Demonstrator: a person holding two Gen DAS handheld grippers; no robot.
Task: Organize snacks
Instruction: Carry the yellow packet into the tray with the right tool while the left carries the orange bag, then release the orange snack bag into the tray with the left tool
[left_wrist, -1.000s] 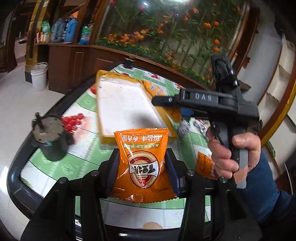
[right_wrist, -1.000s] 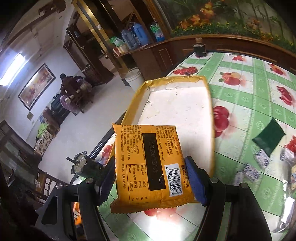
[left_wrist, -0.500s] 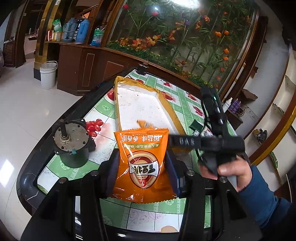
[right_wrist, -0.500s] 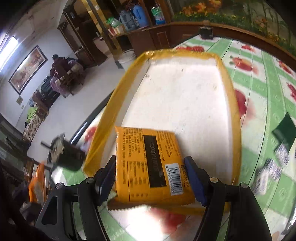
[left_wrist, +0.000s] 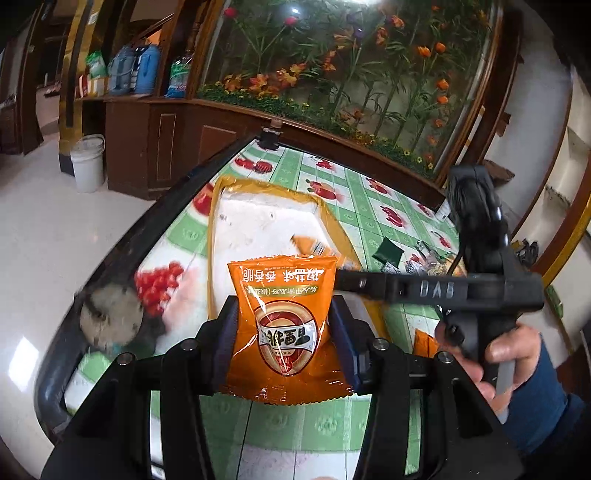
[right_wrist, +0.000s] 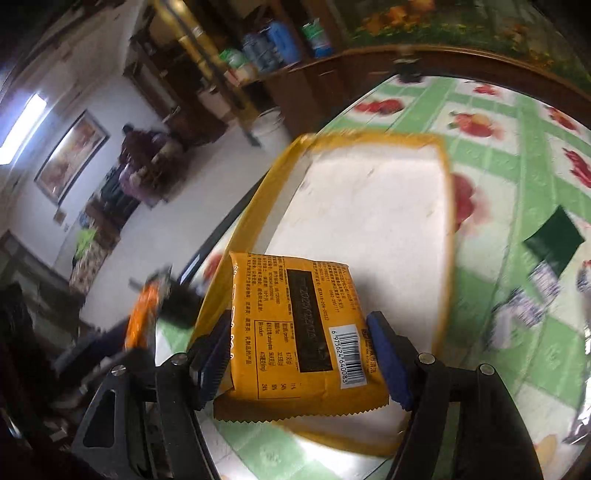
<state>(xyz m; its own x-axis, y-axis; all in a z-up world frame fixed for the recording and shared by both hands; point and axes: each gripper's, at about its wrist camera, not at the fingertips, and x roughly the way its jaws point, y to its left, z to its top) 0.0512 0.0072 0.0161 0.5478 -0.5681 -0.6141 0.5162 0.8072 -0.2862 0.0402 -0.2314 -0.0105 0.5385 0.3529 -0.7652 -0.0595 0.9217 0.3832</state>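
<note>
Left tool (left_wrist: 282, 332) pinching orange snack packet (left_wrist: 282, 325) upright, above near edge of worktop (left_wrist: 295, 421), short of tray (left_wrist: 258, 225).
Right tool (right_wrist: 299, 354) pinching yellow snack packet (right_wrist: 295, 328), barcode side up, tilted, over near left corner of tray (right_wrist: 369, 206); touching tray floor or not: cannot tell.
Step judged: placing packets in tray. Tray floor bare and white, so room ahead. Advisable: level yellow packet, lower onto floor inside rim, then spread fingers; orange packet alongside, no overlap.
Farther right on worktop: dark green sachet (right_wrist: 554, 240), loose wrappers (right_wrist: 532, 295).
</note>
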